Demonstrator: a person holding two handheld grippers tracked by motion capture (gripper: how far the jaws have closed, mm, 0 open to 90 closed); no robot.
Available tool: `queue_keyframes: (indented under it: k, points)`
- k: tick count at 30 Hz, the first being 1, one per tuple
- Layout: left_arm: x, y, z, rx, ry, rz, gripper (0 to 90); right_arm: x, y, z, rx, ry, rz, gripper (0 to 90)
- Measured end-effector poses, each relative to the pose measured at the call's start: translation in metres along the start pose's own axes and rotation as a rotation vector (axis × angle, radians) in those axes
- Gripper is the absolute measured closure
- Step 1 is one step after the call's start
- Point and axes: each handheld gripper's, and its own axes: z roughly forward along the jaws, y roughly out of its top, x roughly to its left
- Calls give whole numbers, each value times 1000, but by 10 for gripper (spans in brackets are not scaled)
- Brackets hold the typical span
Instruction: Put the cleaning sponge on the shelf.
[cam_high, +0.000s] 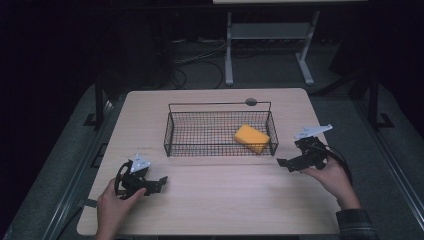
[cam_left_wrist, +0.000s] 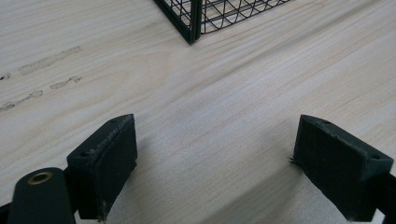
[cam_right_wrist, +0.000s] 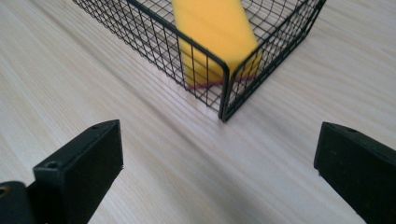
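Left tool (cam_high: 159, 181): held low over the near left part of the table, released, jaws spread wide with bare wood between them; nothing gripped. In the left gripper view (cam_left_wrist: 215, 163) its jaws frame plain table, with a basket corner ahead at the top.
Right tool (cam_high: 283, 163): held over the table just right of the basket's near right corner, released, jaws wide apart and empty. In the right gripper view (cam_right_wrist: 217, 172) the jaws point at that corner.
Left hand (cam_high: 114, 205): comes in from the bottom edge, wrapped round the left tool's body.
Right hand (cam_high: 334, 179): comes in from the lower right, in a dark checked sleeve (cam_high: 356, 225), holding the right tool.
Basket (cam_high: 171, 130): black wire, rectangular, open top, standing on the middle of the table, with a thin wire handle raised over its far side.
Sponge (cam_high: 251, 138): yellow block inside the basket, in its right near corner, tilted and leaning on the mesh; a thin darker layer shows along its bottom edge in the right gripper view (cam_right_wrist: 215, 28).
Table (cam_high: 225, 200): light wood grain; faint smudge marks (cam_left_wrist: 44, 63) show on it in the left gripper view.
Floor: dark, with cables and a white frame (cam_high: 229, 50) beyond the table.
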Motion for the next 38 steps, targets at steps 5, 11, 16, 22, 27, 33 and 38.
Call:
queue_keyframes:
  k: [5, 11, 16, 22, 27, 33, 38]
  points:
    - [0, 0, 0, 0, 0, 0, 127, -1, -19, -1, -32, -17, 19, 11]
    - [0, 0, 0, 0, 0, 0, 127, 2, -39, 1, -42, -43, 39, 11]
    - [0, 0, 0, 0, 0, 0, 127, 5, -51, 4, -34, -37, 58, 11]
    - [0, 0, 0, 2, 0, 3, 126, 9, -69, 7, -6, -52, 66, 11]
    - [0, 0, 0, 2, 0, 3, 127, 9, -82, 8, 5, -62, 72, 11]
    - [0, 0, 0, 2, 1, 3, 127, 11, -94, 9, 10, -76, 70, 11]
    - [0, 0, 0, 2, 0, 3, 126, 12, -96, 10, 0, -84, 65, 11]
